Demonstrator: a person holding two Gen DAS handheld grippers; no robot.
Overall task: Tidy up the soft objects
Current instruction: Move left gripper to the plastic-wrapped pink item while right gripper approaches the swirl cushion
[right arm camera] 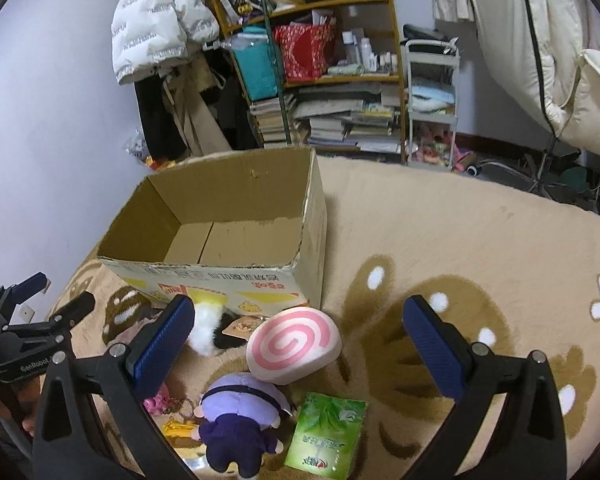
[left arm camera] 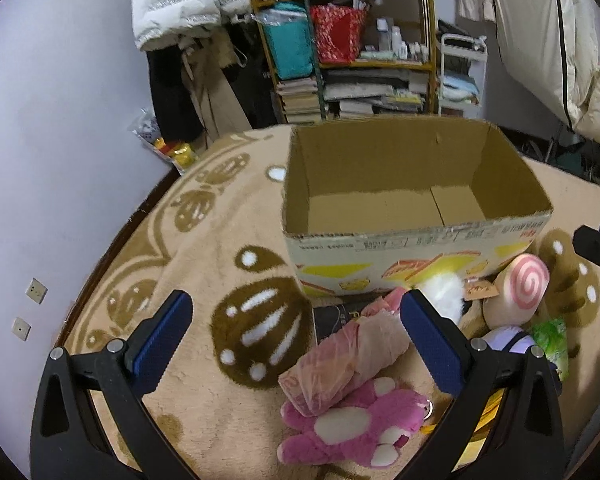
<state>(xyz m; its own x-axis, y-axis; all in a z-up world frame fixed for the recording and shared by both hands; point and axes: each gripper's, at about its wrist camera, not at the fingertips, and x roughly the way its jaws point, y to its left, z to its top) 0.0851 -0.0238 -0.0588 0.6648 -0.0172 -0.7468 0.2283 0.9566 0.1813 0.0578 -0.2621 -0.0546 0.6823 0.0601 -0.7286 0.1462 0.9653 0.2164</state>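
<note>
An open, empty cardboard box [left arm camera: 412,184] [right arm camera: 236,216] stands on the beige rug. In front of it lies a pile of soft things: a pink plush paw [left arm camera: 356,428], a pink plastic-wrapped bundle [left arm camera: 340,360], a pink-swirl cushion [left arm camera: 516,288] [right arm camera: 294,344], a purple doll [right arm camera: 240,420], a white fluffy toy [right arm camera: 206,328] and a green tissue pack [right arm camera: 326,436]. My left gripper [left arm camera: 296,332] is open above the bundle and paw. My right gripper [right arm camera: 300,336] is open above the swirl cushion and doll. Both are empty.
A dark flat book [left arm camera: 332,320] lies under the bundle. A cluttered bookshelf [right arm camera: 332,80], hanging coats [right arm camera: 156,20] and a white cart [right arm camera: 432,100] stand behind the box. The rug [right arm camera: 480,240] stretches to the right. A wall [left arm camera: 60,120] is at left.
</note>
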